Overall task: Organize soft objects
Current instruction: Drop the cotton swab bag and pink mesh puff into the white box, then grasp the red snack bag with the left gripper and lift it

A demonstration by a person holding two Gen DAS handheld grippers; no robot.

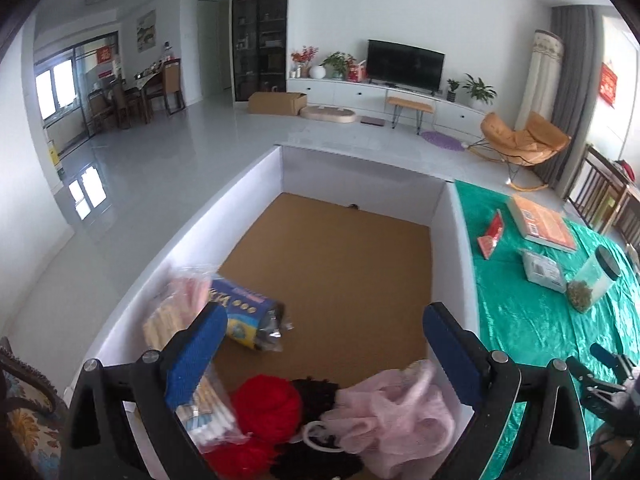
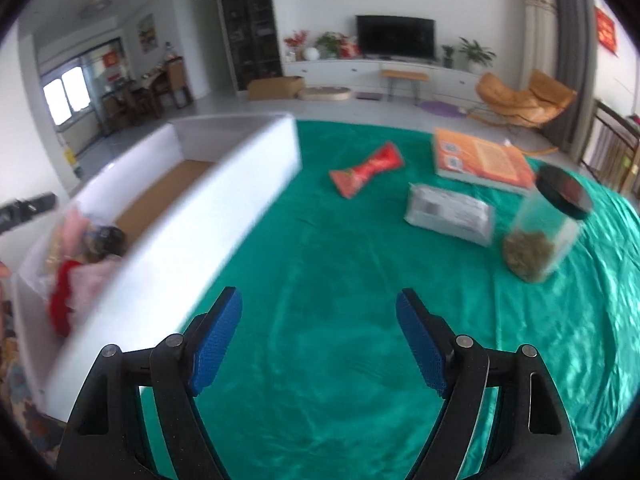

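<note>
My left gripper (image 1: 324, 314) is open and empty above the near end of a white box (image 1: 456, 264) with a brown floor. Below it lie a pink bath pouf (image 1: 394, 416), red yarn (image 1: 266, 404), black yarn (image 1: 316, 392), a clear packet of sticks (image 1: 208, 412) and a blue snack bag (image 1: 250, 318). My right gripper (image 2: 320, 300) is open and empty over the green cloth (image 2: 340, 264), right of the box (image 2: 180, 248). A red snack packet (image 2: 366, 172) and a white tissue pack (image 2: 450, 212) lie ahead on the cloth.
An orange book (image 2: 480, 160) and a clear jar with a black lid (image 2: 544, 224) stand on the cloth at the far right. The same book (image 1: 540, 222) and jar (image 1: 596, 280) show in the left wrist view. A patterned chair (image 1: 24, 412) is at the left.
</note>
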